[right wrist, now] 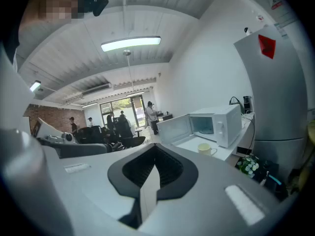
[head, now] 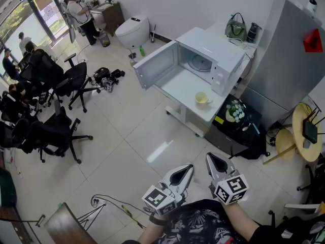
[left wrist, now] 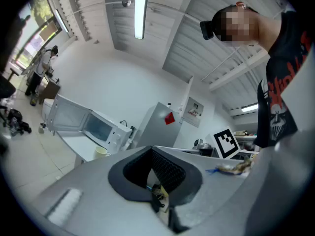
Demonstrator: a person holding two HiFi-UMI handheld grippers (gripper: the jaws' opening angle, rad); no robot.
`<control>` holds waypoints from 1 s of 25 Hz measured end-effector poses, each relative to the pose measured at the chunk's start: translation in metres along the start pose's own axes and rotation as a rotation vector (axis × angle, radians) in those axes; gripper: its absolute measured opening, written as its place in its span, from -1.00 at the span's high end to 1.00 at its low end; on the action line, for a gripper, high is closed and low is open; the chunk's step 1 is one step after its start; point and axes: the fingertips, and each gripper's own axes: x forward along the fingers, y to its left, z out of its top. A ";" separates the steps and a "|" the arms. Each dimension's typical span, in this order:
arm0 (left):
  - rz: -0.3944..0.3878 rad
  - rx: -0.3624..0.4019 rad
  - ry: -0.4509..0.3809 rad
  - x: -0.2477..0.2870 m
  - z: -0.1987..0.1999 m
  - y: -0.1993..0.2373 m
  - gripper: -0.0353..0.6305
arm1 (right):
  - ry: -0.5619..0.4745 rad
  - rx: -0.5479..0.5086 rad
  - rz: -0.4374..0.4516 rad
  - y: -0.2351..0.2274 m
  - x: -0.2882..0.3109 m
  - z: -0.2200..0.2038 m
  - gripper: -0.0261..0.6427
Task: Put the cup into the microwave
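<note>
The left gripper (head: pixel 187 171) and right gripper (head: pixel 213 161) are both closed on nothing, well away from the white table (head: pixel 184 91). The cup (head: pixel 201 98) (pale yellow, I think) sits there, just before the open microwave (head: pixel 216 47).

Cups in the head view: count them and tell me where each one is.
1. The cup stands on the white table, in front of the open microwave; more may be hidden behind it.

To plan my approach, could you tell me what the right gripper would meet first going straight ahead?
Nothing nearby: tiled floor lies ahead of the right gripper. Beyond, probably the white microwave's open door or the white table's edge, left of the pale yellow cup; depth is unclear.
</note>
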 end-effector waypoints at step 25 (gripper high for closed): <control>-0.250 0.199 0.235 0.174 0.060 0.233 0.50 | 0.425 0.050 -0.533 -0.336 0.332 -0.174 -0.33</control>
